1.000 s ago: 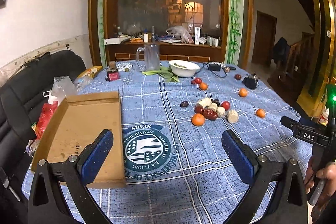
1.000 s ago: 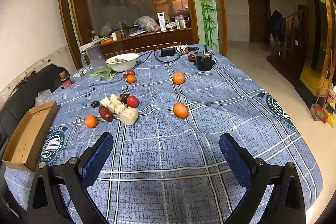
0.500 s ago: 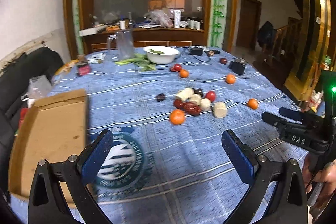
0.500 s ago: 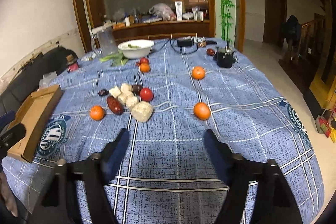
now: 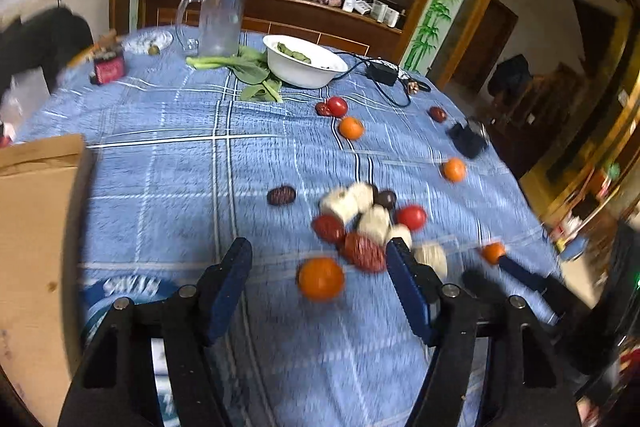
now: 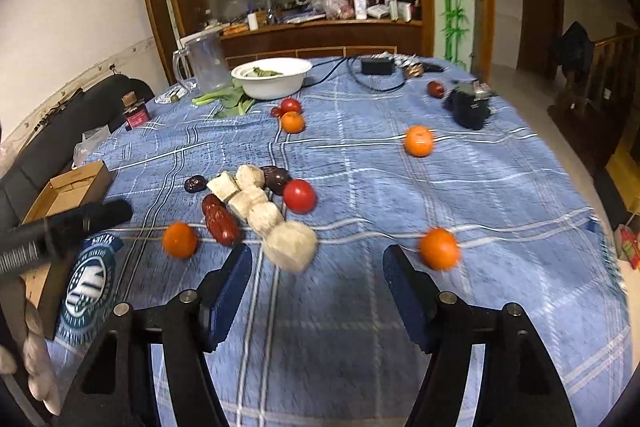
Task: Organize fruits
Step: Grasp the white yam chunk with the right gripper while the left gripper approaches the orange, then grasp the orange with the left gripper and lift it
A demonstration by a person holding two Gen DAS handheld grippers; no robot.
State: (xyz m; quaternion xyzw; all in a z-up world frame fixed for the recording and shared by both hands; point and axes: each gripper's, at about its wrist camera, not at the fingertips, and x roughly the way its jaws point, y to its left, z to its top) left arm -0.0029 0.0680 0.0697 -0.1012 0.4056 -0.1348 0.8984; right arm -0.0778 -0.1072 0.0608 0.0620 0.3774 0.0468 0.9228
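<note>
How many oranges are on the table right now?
4: one left of the central pile, one before the right gripper's right finger, one mid-right, one beside the tomato by the bowl. None seems hidden.

1. The left gripper (image 5: 320, 259) hangs above the near part of the scene, its two blue-padded fingers spread wide with nothing between them.
2. The right gripper (image 6: 316, 263) is likewise spread wide and holds nothing.
3. In the right wrist view, the left gripper's dark body shows at the left edge, with the person's left hand (image 6: 34, 359) beneath it.
</note>
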